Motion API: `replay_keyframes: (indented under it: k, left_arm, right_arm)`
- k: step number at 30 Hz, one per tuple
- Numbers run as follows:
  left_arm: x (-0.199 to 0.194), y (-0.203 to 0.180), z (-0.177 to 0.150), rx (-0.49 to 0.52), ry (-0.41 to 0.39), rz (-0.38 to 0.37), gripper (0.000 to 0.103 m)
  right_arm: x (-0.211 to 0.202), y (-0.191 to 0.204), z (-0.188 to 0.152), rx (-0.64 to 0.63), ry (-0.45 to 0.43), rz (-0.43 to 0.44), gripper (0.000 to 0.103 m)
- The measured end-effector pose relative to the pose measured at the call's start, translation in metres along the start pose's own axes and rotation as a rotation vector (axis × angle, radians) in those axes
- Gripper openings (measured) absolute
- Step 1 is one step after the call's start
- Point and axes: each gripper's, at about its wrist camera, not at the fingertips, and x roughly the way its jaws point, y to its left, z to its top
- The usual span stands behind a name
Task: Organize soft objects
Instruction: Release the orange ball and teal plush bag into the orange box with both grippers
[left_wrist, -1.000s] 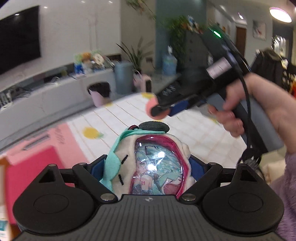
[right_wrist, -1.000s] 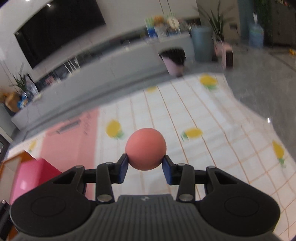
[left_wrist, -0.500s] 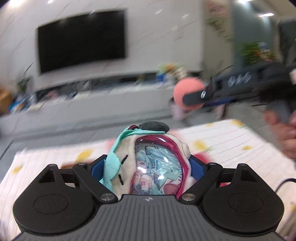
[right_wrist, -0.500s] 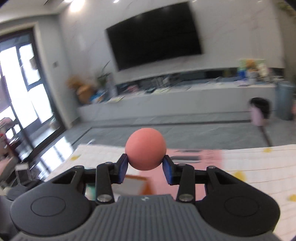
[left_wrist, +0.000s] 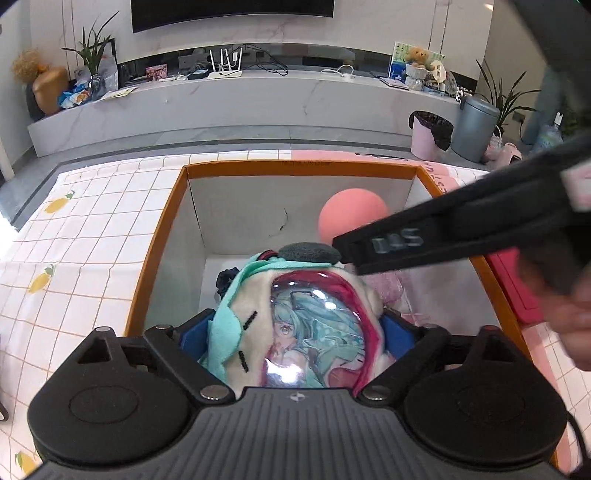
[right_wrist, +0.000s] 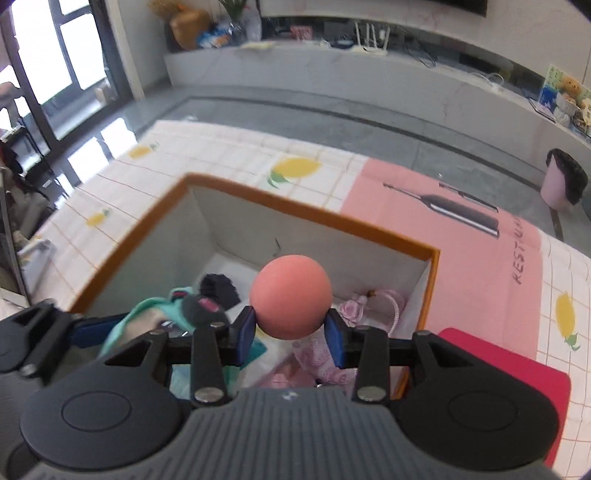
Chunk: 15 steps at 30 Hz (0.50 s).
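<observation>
My left gripper (left_wrist: 291, 332) is shut on a plush toy (left_wrist: 295, 317) with teal hair and a clear printed window. It hangs over the near part of an open box with an orange rim (left_wrist: 162, 236). In the right wrist view my right gripper (right_wrist: 290, 332) is shut on a salmon-pink ball (right_wrist: 290, 301), above the same box (right_wrist: 314, 216). The left wrist view shows that ball (left_wrist: 351, 218) at the right gripper's tip, above the box's far right part. A dark soft item (right_wrist: 219, 288) and pink soft things (right_wrist: 354, 306) lie on the box floor.
The box stands on a white checked cloth with lemon prints (left_wrist: 85, 236) and a pink panel (right_wrist: 461, 236). A red flat object (right_wrist: 517, 369) lies right of the box. A person's hand (left_wrist: 576, 325) holds the right gripper. Behind are a long grey TV bench (left_wrist: 258, 96) and bins (left_wrist: 430, 134).
Both grippers swung across the room and now hang over the open box, which was not in view before. The plush toy and the ball stay gripped.
</observation>
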Motion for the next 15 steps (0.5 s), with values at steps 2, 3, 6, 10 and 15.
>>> replay_keyframes:
  k: [2, 3, 6, 10, 15]
  left_arm:
    - [-0.004, -0.001, -0.002, 0.005, -0.008, 0.021, 0.103]
    - [-0.006, -0.004, -0.005, 0.016, -0.027, 0.036, 0.103]
    - [-0.019, -0.014, -0.011, 0.058, -0.132, 0.075, 0.103]
    - [-0.039, -0.024, -0.009, 0.062, -0.167, 0.072, 0.103]
    - [-0.071, -0.040, -0.014, 0.048, -0.173, 0.098, 0.103]
  right_arm:
    - [0.006, -0.001, 0.002, 0.003, 0.015, 0.000, 0.041]
    - [0.007, -0.002, 0.003, -0.001, 0.015, 0.006, 0.044]
    - [0.005, -0.002, 0.008, -0.037, -0.026, 0.031, 0.081]
    - [-0.027, -0.004, 0.006, -0.040, -0.138, 0.096, 0.092]
    - [-0.110, -0.020, -0.031, -0.069, -0.358, -0.050, 0.100]
